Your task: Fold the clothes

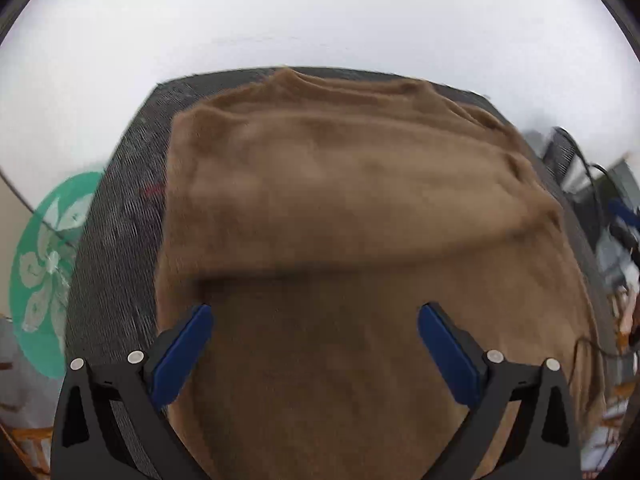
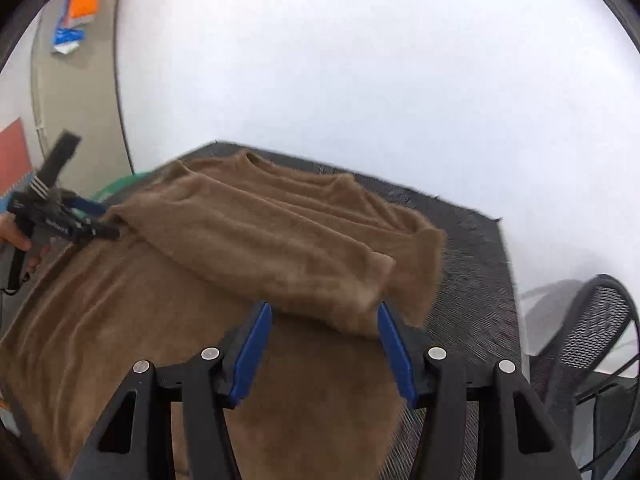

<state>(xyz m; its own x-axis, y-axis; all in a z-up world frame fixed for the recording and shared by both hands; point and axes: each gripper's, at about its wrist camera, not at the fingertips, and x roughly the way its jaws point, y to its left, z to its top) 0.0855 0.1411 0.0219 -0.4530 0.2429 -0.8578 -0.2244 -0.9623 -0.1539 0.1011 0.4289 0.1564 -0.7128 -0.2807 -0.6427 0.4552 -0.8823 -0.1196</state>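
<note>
A brown sweater [image 1: 352, 208] lies spread on a dark mesh table [image 1: 116, 208]. Its sleeves are folded across the chest in a band. My left gripper [image 1: 314, 312] is open, hovering over the sweater's lower body with nothing between its blue pads. In the right wrist view the sweater [image 2: 240, 248] fills the table [image 2: 476, 280]. My right gripper [image 2: 324, 312] is open just below the folded sleeve's cuff end [image 2: 360, 292], with no cloth between the pads. The left gripper shows in the right wrist view [image 2: 100, 226] at the sweater's far left edge, held by a hand.
A green disc with a white flower pattern [image 1: 44, 264] stands left of the table. Cables and clutter [image 1: 616, 216] lie to the right. A black mesh chair [image 2: 592, 348] stands at the table's right side. A white wall is behind.
</note>
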